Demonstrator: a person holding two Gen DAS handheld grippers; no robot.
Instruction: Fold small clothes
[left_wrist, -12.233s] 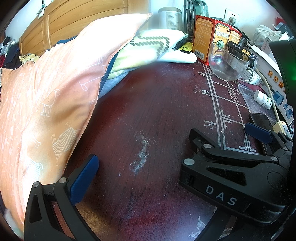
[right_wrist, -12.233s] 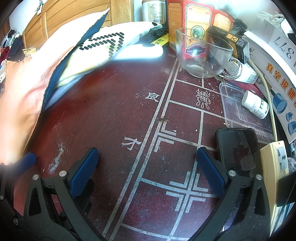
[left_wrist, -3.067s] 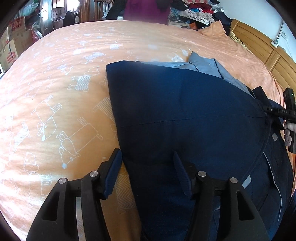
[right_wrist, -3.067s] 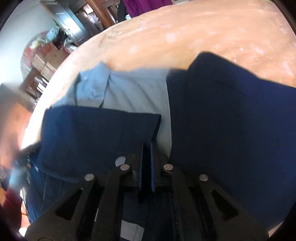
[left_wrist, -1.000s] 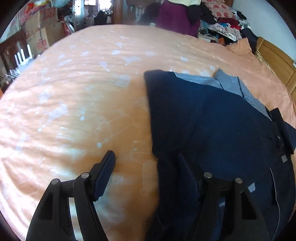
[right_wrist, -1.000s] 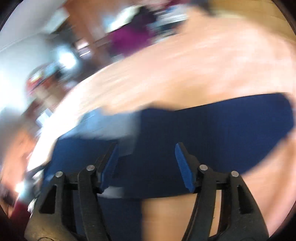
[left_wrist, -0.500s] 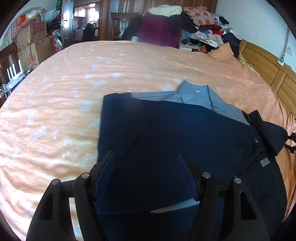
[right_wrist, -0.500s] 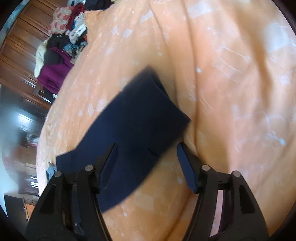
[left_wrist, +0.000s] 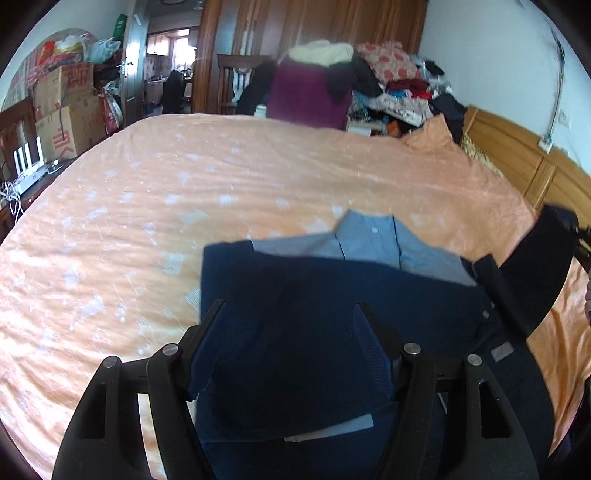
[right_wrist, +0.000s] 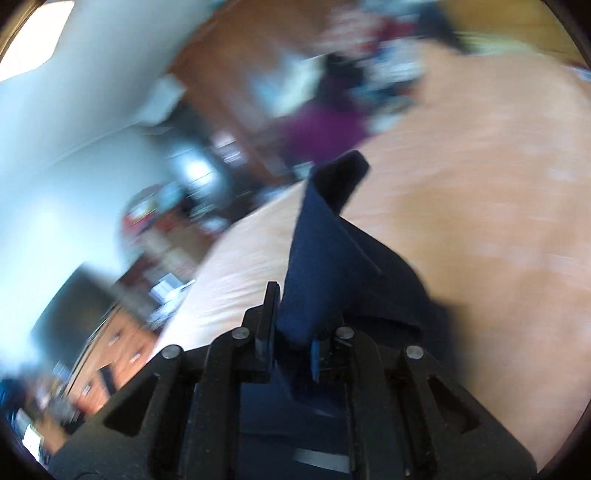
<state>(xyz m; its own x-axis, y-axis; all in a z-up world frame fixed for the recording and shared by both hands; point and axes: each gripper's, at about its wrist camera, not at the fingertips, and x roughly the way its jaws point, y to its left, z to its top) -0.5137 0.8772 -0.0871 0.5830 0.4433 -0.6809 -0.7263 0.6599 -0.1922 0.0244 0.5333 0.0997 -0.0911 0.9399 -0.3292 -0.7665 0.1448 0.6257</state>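
Note:
A dark navy shirt (left_wrist: 314, 295) with a light blue collar (left_wrist: 369, 236) lies partly folded on the orange bedspread (left_wrist: 166, 192). My left gripper (left_wrist: 288, 332) hovers open over the shirt's near part with nothing between its fingers. One navy sleeve (left_wrist: 535, 266) is lifted off the bed at the right. In the blurred right wrist view my right gripper (right_wrist: 291, 343) is shut on that sleeve (right_wrist: 325, 251), which stands up from the jaws above the bedspread (right_wrist: 480, 184).
A chair draped with a purple garment (left_wrist: 306, 92) and a heap of clothes (left_wrist: 399, 85) stand beyond the bed's far edge. Cardboard boxes (left_wrist: 66, 110) are at the far left. The wooden headboard (left_wrist: 517, 155) runs along the right.
My right gripper, open over the flat sleeve half a second ago, has shut on it and lifted it. The left gripper has drawn back a little and stays open.

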